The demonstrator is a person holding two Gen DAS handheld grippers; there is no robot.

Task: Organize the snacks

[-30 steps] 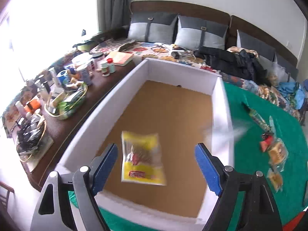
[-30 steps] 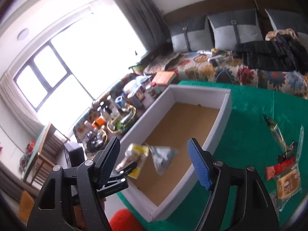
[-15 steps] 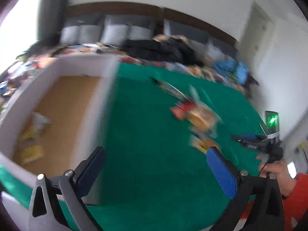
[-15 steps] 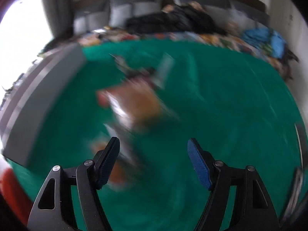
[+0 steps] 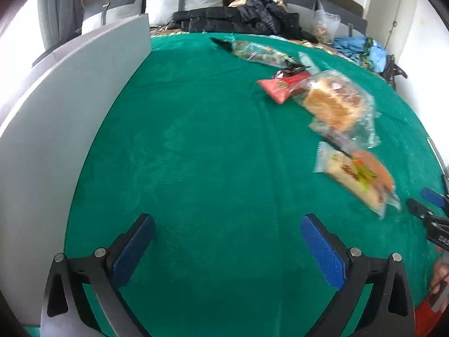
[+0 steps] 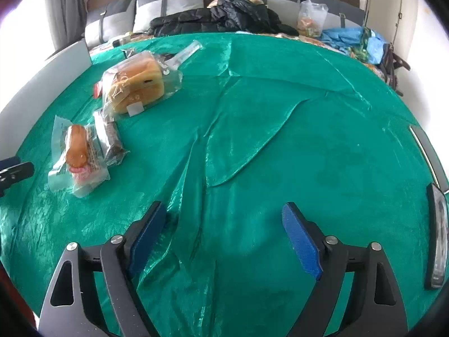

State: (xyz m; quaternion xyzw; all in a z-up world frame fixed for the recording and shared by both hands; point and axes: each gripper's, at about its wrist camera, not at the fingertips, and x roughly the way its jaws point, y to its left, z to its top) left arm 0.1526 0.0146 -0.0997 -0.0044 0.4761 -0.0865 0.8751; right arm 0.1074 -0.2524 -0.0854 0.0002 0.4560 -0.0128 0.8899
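Shiny green cloth (image 6: 280,112), clear-plastic snack wrappers (image 6: 134,84)

Bare green cloth (image 5: 213,151) lies open; white box wall (image 5: 56,118) blocks its left.

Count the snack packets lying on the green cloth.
6 clear: long clear packet farthest, pale stick pack, red packet, bread bag in the middle, dark bar, sausage bun pack nearest. They overlap, so more may be hidden.

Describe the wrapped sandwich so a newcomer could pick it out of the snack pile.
On the green tablecloth, find the snack cluster beside the white box wall. The clear-wrapped sandwich lies at its near end. Unlike the yellow bagged loaf behind it, it is flat, with pink filling.
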